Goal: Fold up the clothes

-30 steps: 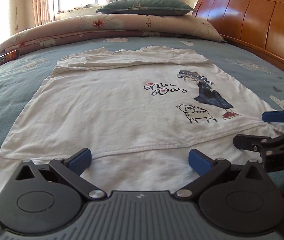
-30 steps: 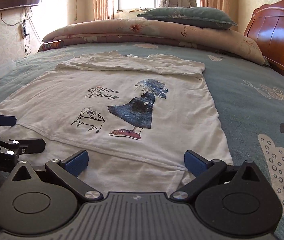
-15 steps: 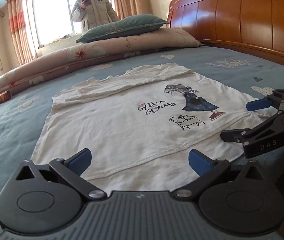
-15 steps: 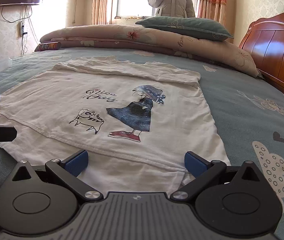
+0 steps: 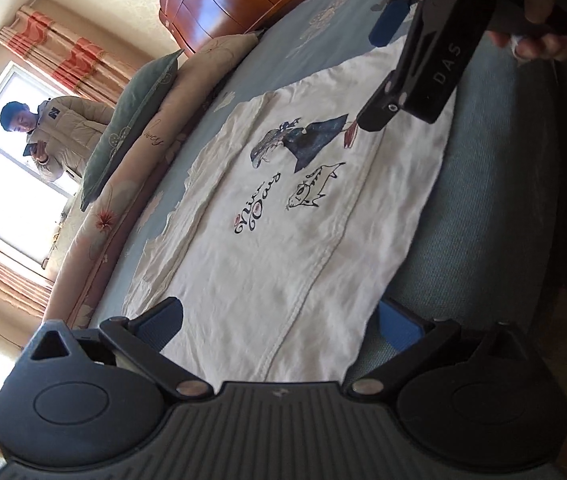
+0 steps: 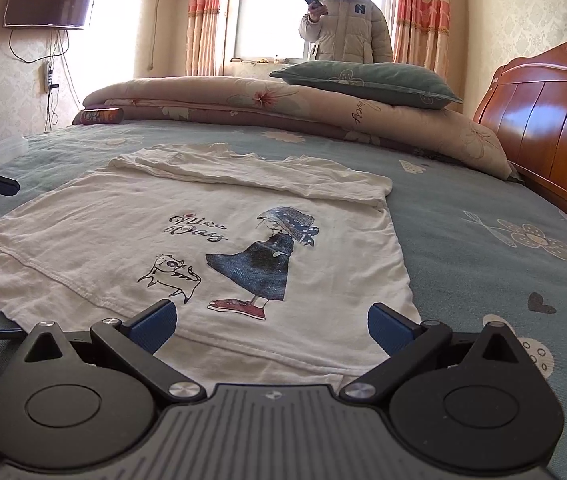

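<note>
**Left claw rolls sideways over the shirt hem**

The left claw [image 5: 279,320] has tipped hard over within the last second: its view, level before, now shows the bed [image 5: 483,208] slanting steeply. Its fingers are spread, holding nothing, with the shirt [image 5: 283,240] lying between and ahead of them; the hem corner sits just inside its right finger [image 5: 397,326].

The right claw [image 6: 271,324] has barely moved. It is also spread and empty, low over the hem, the printed figure just ahead of it. In the left view its body [image 5: 431,56] hangs above the shirt's far hem corner, a hand [image 5: 539,40] behind it.

The shirt lies flat on the bed, sleeves already folded in at its far end. The roll likely sets up a pinch on the hem corner; the lengthwise fold is not yet begun.
</note>
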Motion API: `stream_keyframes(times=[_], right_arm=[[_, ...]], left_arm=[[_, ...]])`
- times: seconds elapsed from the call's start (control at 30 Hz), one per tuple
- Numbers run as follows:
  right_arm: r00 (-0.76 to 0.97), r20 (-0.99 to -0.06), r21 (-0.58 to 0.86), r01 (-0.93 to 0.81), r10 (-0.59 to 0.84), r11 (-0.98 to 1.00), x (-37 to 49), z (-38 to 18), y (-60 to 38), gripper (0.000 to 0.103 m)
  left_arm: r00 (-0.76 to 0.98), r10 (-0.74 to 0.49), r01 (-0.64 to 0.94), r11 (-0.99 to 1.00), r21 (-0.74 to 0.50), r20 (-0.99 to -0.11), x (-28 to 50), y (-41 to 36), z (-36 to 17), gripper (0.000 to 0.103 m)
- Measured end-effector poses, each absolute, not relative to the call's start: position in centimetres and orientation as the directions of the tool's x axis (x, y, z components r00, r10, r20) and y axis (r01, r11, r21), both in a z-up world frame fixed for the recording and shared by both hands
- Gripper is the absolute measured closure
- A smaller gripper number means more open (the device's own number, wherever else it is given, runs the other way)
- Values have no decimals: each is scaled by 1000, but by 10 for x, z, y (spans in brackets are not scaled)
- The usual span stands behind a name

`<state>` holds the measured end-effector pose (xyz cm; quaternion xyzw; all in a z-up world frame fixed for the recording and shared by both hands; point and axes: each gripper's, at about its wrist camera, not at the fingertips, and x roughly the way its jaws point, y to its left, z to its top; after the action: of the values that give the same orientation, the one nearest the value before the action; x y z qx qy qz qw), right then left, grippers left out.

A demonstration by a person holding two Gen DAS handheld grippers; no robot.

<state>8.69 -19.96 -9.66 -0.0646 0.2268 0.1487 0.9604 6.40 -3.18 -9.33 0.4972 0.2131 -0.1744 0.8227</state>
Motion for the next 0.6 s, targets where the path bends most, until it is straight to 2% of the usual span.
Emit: stream_keyframes(times=[0.37, 0.6], right_arm=[[859, -429, 88, -266, 278, 960, 89, -87, -230, 0], [855, -413, 196, -253, 314, 947, 89, -83, -246, 0]], left_arm=[[878, -29, 479, -4, 878, -479, 63, -59, -118, 1], [894, 22, 447, 12, 894, -448, 79, -67, -125, 0]])
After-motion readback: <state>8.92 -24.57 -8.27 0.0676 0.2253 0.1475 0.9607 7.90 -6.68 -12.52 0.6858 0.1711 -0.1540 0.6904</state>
